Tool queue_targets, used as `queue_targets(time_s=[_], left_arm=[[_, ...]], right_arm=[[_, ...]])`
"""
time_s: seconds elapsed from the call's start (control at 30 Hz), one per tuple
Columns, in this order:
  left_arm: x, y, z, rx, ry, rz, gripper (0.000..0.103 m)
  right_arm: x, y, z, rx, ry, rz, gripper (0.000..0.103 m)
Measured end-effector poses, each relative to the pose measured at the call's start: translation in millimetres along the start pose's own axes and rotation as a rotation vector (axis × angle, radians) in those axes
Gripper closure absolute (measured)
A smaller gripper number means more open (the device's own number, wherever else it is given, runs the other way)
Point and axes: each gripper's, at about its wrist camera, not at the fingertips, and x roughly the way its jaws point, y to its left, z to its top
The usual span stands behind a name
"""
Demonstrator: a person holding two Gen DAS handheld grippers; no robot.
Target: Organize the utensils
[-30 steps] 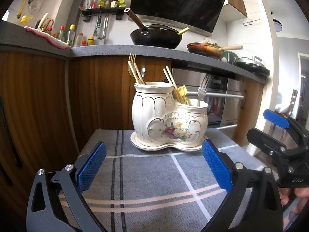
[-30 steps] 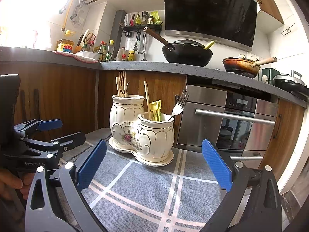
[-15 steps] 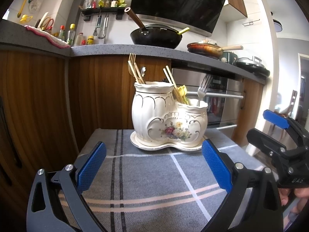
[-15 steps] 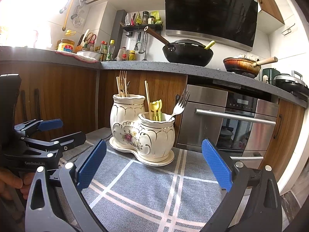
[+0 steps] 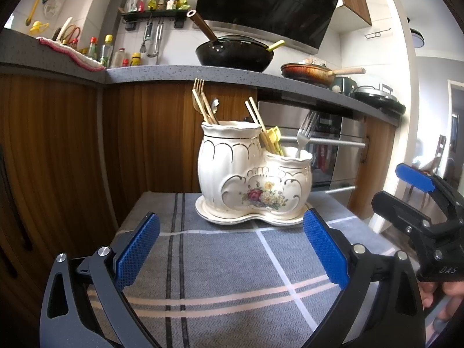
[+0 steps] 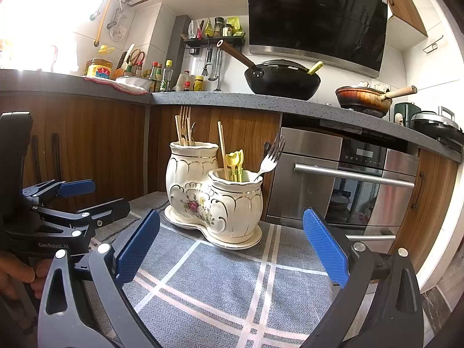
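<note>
both claws are gaping wide, holding nothing; the metal fork [image 6: 271,159] is leaning upright, ahead and slightly left of the right gripper [image 6: 230,243], nearer than the left gripper [image 5: 230,245].

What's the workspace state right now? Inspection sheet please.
Surface: grey cloth with pale crossing stripes, bare in front of the holder.
Job's things: cream ceramic holder with two cups on its saucer; wooden forks in the taller cup; chopsticks, yellow plastic utensils and metal fork in the shorter cup.
Clutter: nothing seen on the cloth.
Grippers: left hand-held gripper open, empty; right hand-held gripper open, empty.
Cables: nothing seen.
Surroundings: black wok, frying pan, oven, sauce bottles.
</note>
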Motion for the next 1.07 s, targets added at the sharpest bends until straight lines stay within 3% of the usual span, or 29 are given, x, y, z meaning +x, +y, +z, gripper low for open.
queue_targets(time_s=[1.07], left_arm=[[0.8, 0.2, 0.3, -0.003, 0.002, -0.001, 0.005]], right_arm=[[-0.4, 0.1, 0.3, 0.001, 0.000, 0.006, 0.005]])
